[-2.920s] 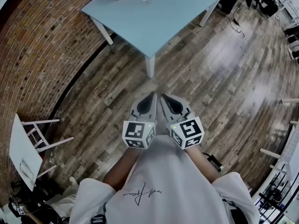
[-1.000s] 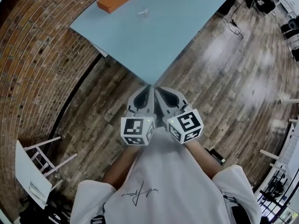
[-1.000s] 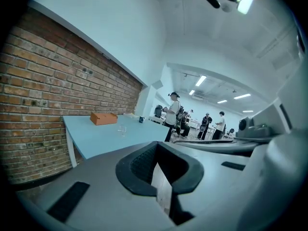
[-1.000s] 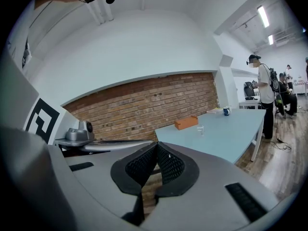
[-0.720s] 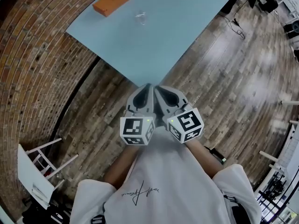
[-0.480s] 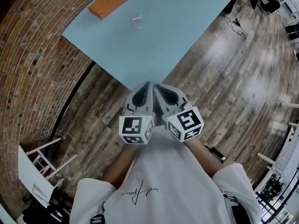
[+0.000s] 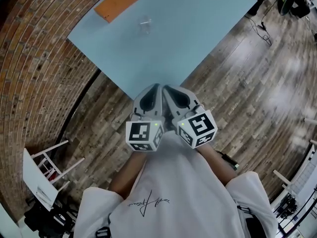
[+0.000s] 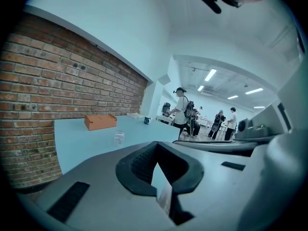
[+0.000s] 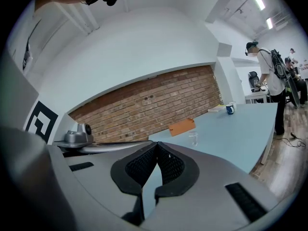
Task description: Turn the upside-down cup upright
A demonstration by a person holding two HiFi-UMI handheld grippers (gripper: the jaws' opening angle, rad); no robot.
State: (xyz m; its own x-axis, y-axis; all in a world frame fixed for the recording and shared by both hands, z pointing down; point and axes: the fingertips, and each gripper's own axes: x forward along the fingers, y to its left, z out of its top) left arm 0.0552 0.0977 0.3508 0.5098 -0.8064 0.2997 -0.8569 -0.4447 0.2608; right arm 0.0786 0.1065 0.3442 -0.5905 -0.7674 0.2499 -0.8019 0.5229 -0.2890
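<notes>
A person stands at the near corner of a blue tabletop [image 7: 198, 33]. The left tool [image 7: 154, 88] and right tool [image 7: 166, 89] are both closed and empty. The clear cup [image 7: 144, 26] sits near an orange box [image 7: 117, 3] by the left edge, well apart from both tools. This looks like the approach; next, one tool must reach the cup and open.

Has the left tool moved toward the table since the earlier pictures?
Yes. The left tool came closer to the table; its tip now overlaps the near corner.

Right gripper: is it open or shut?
Shut. In the right gripper view, the right gripper has its two black pads meeting at the tips, with nothing held between them.
</notes>
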